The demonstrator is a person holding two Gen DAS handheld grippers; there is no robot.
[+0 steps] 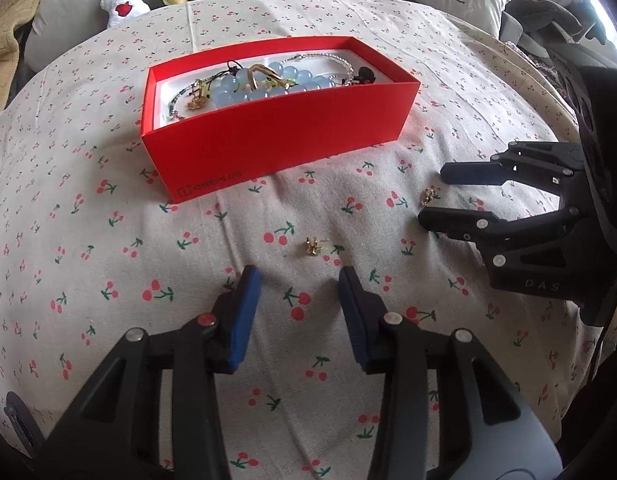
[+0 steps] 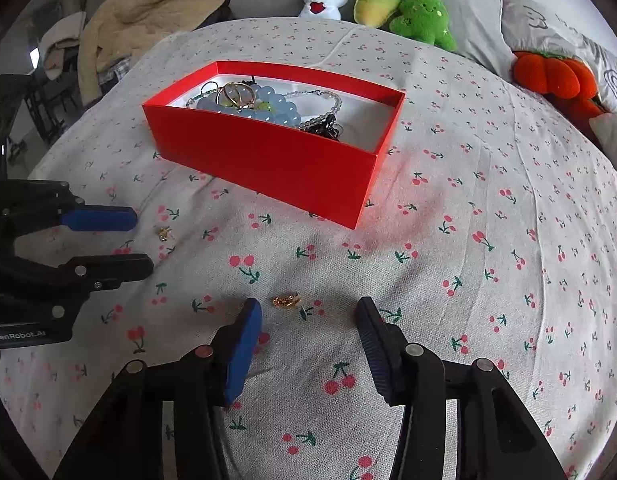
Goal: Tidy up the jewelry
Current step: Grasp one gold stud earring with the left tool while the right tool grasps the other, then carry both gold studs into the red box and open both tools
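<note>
- We have the red box (image 1: 276,120) sitting in the upper middle of both views on the cherry-print cloth (image 1: 108,240), and it already holds blue beads (image 1: 244,88), a gold ring (image 2: 236,94), a clear bead strand (image 2: 328,100) and a dark piece (image 1: 364,75).
- Two small gold earrings lie loose on the cloth, well apart from the box, so we judge the task near its end, with these the last pieces left outside.
- Our left gripper (image 1: 300,276) fills the bottom of its view, fingers spread, holding nothing; the first gold earring (image 1: 313,246) lies just beyond the gap between the tips.
- Our right gripper (image 2: 308,308) is likewise spread and empty at the bottom of its view, with the second gold earring (image 2: 286,301) lying between its tips, nearer the left finger.
- In the left wrist view this second earring appears at the right, between the right gripper's two fingers.
- Next, we think each gripper needs to settle low onto the cloth, centre its earring and close gently; the pieces are tiny and flat, so they may slip or the fabric may get pinched instead.
- Then each goes up and over the box wall.
</note>
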